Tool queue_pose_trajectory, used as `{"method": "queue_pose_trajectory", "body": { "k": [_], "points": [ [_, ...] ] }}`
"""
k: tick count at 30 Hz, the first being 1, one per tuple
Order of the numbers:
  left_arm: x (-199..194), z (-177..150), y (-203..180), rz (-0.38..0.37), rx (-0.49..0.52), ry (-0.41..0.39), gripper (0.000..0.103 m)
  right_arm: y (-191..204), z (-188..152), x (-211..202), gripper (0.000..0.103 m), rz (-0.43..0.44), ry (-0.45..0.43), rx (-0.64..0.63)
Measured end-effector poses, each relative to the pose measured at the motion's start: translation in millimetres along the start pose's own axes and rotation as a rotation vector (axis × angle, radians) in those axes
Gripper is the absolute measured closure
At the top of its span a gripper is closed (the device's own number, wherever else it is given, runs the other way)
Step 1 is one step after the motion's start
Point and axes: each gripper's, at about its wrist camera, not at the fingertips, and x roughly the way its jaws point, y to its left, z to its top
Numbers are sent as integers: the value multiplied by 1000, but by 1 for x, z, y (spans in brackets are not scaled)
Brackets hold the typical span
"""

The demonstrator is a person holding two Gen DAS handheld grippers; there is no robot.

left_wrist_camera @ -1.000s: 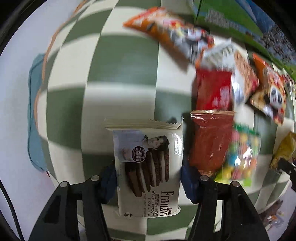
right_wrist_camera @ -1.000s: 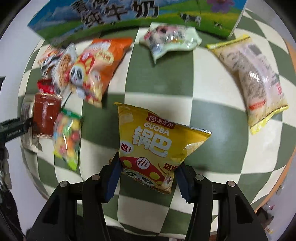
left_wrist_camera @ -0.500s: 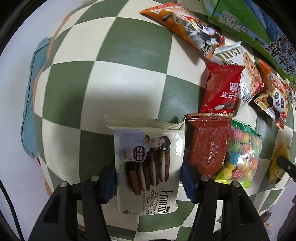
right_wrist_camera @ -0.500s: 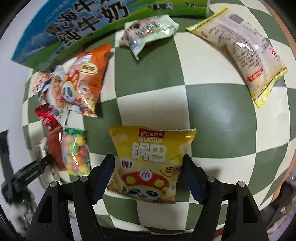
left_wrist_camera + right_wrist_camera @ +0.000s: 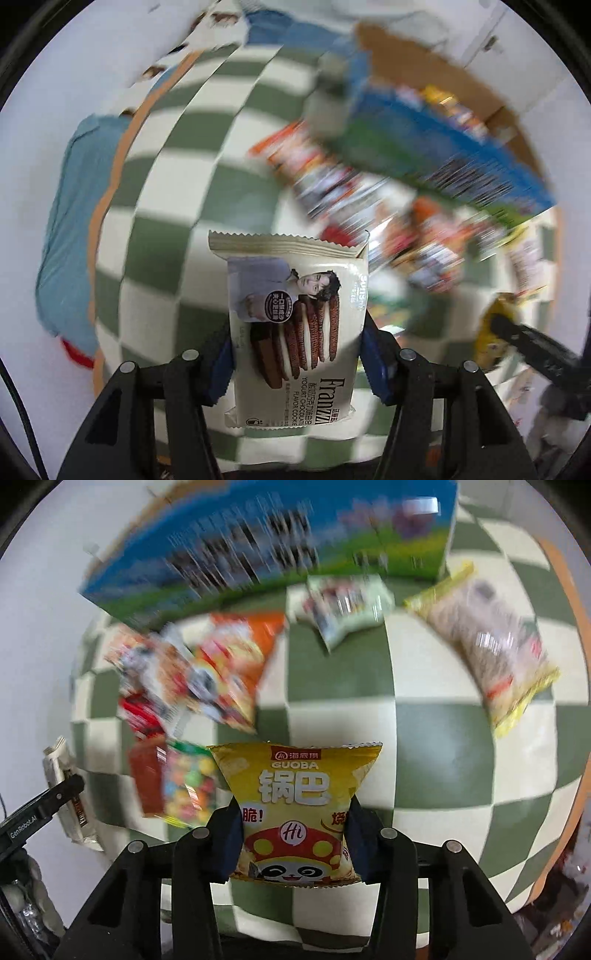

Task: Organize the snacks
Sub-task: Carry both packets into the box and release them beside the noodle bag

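The left gripper [image 5: 297,363] is clamping a cream Franzzi cookie packet [image 5: 295,328], holding it above the green-checked cloth [image 5: 177,206]. The right gripper [image 5: 293,842], its jaws having just been closing, is pinching a yellow Guoba chip bag [image 5: 295,805] above that cloth, nearer the camera than the blue-green carton [image 5: 266,550] at its far edge.

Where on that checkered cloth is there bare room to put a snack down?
Bare squares lie between the orange panda bag and the long pale yellow-edged bag, below the pale green packet. It is crowded around the candy pouch.
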Motion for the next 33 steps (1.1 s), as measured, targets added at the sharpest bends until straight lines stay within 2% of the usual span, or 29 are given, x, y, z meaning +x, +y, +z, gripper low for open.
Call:
{"method": "queue_pose_trajectory", "body": {
  "k": [3, 6, 10, 13, 16, 19, 24, 31, 33],
  "points": [
    [-23, 37, -37, -91, 41, -35, 46, 1, 30, -32, 53, 35, -69, -13],
    [-28, 80, -83, -130, 107, -73, 46, 6, 71, -66, 53, 52, -149, -35],
    [-28, 138, -129, -140, 181, -109, 46, 5, 132, -99, 53, 15, -238, -65],
    [-26, 174, -148, -131, 198, -118, 46, -5, 175, -112, 53, -1, -255, -60],
    [-16, 213, -159, -112, 199, -103, 46, -7, 220, -113, 53, -23, -242, -56],
    [7, 249, -166, -91, 194, -45, 46, -17, 262, -108, 53, -64, -223, -45],
    [66, 300, -167, -39, 163, 68, 46, -29, 328, -75, 53, -151, -128, -49],
    [121, 336, -174, 8, 162, 164, 45, -41, 377, -10, 53, -259, 0, -63],
    [125, 342, -175, 9, 172, 157, 43, -46, 383, 4, 49, -279, 24, -61]
  ]
}}
